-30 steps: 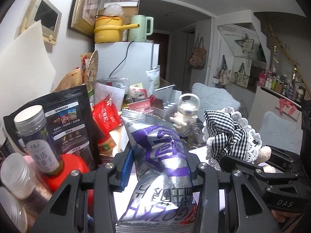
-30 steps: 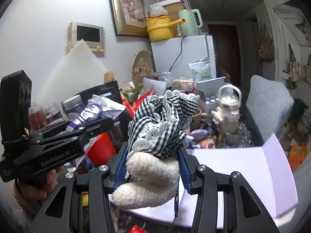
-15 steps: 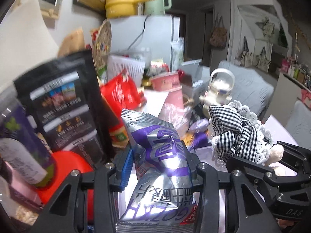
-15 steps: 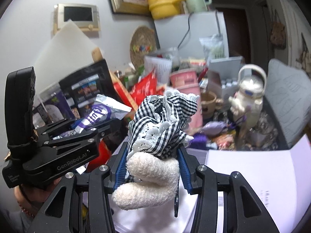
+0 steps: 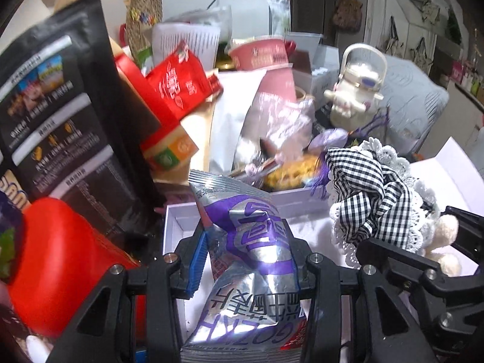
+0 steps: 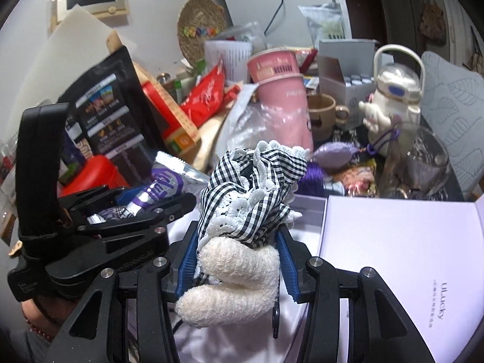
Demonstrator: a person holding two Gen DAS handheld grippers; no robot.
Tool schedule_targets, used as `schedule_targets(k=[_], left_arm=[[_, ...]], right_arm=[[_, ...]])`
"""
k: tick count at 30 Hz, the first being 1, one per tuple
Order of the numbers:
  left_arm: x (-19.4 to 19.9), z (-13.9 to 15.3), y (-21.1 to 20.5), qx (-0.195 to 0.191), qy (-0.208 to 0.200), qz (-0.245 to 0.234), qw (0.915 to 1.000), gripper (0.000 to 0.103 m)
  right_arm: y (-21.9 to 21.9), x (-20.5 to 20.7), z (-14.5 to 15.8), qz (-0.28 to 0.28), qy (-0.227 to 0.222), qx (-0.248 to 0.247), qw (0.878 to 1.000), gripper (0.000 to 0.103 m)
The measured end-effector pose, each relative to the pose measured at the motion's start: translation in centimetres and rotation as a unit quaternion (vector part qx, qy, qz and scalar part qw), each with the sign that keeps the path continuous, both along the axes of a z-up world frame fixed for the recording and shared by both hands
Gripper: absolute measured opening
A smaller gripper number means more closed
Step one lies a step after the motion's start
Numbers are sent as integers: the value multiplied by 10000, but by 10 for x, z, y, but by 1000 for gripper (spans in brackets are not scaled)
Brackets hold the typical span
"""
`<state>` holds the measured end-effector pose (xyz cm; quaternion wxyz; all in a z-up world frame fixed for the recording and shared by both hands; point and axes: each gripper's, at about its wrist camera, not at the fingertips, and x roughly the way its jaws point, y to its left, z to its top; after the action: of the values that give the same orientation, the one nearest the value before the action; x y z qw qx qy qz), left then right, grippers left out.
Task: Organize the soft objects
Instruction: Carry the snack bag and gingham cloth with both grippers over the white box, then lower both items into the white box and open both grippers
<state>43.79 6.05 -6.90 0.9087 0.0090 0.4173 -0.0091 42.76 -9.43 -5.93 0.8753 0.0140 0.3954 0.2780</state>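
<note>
The left gripper (image 5: 246, 260) fills the lower centre of the left wrist frame, its jaws pinching a crumpled silver-and-purple snack packet (image 5: 251, 260) that stands upright between the blue pads. Just behind the packet lies an open white box (image 5: 178, 220), its near wall visible at centre left. At the right edge of the same frame the right gripper (image 5: 423, 242) holds a plush toy (image 5: 378, 193) in a black-and-white gingham dress with lace trim, above the box's white interior.

In the right wrist frame the right gripper (image 6: 236, 260) sits low and centre, jaws pressed against the toy's cream terry legs and gingham skirt (image 6: 251, 193). The box's lid (image 6: 393, 242) lies open at lower right. The left gripper (image 6: 145, 208) reaches in from the left with the packet (image 6: 165, 184) in its grip.

Behind both, the desk is crowded: a black stand-up pouch (image 5: 54, 115) at upper left, a red lid (image 5: 57, 269) at lower left, a red packet (image 5: 175, 84), a pink cup (image 6: 281, 90) at upper centre, a brown mug (image 6: 322, 115) and a cream character flask (image 6: 393, 96) at upper right.
</note>
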Motion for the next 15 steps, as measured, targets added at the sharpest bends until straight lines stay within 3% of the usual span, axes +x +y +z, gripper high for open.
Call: schedule_targets(k=[5, 15], left_arm=[[10, -16, 3, -78, 324, 73, 9994, 43], [26, -41, 5, -114, 893, 289, 9955, 44]], right_arm=[[1, 9, -12, 35, 292, 42, 9996, 49], [5, 12, -23, -55, 452, -174, 9988, 56]])
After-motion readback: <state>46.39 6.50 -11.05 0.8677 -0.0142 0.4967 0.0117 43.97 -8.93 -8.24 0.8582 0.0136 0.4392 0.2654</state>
